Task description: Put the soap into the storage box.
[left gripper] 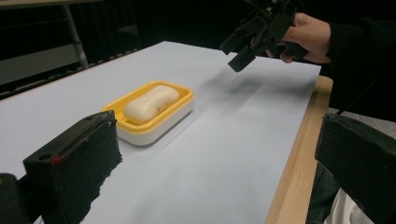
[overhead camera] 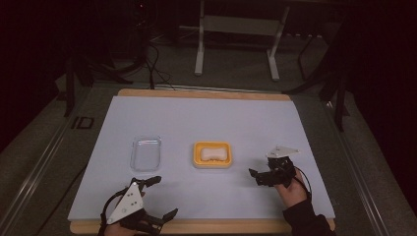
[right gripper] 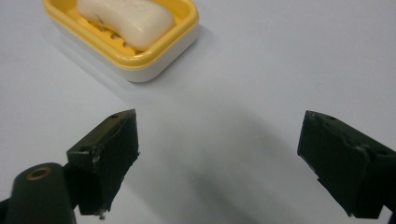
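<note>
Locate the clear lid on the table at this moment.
In the high view the clear lid lies flat on the white sheet, left of the yellow soap dish and apart from it, just beyond the left gripper.

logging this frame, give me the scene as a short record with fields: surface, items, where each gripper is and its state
surface: pale sheet on a wooden-edged table
soap dish: yellow, mid-table, holds a pale soap bar
clear lid: lies flat, left of the dish, apart from it
left gripper: near edge, open, empty
right gripper: right of the dish, open, empty, facing it
</note>
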Demonstrator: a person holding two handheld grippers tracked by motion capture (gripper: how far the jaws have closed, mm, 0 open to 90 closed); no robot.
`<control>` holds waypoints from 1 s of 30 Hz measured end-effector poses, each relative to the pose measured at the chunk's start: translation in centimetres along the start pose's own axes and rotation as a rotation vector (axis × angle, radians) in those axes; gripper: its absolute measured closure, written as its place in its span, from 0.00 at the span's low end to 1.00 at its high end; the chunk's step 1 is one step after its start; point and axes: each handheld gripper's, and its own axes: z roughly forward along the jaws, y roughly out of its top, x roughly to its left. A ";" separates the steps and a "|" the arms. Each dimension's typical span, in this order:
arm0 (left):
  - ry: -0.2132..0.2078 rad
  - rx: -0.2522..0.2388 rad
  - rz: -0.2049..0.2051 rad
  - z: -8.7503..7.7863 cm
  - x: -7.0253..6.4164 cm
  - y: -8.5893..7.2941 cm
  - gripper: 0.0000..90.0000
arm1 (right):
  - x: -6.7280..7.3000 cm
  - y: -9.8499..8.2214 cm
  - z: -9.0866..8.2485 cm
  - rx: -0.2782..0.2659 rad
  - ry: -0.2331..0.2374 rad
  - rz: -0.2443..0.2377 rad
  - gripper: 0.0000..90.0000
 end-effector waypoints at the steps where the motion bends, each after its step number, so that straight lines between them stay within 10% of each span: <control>1: 0.001 0.000 -0.001 0.0 0.0 0.0 0.00 | 0.0 -0.1 -0.2 -0.002 0.006 0.004 0.14; 30: -0.004 0.007 0.001 0.1 0.0 0.0 0.00 | -0.2 -0.6 -0.1 -0.019 0.008 0.015 0.14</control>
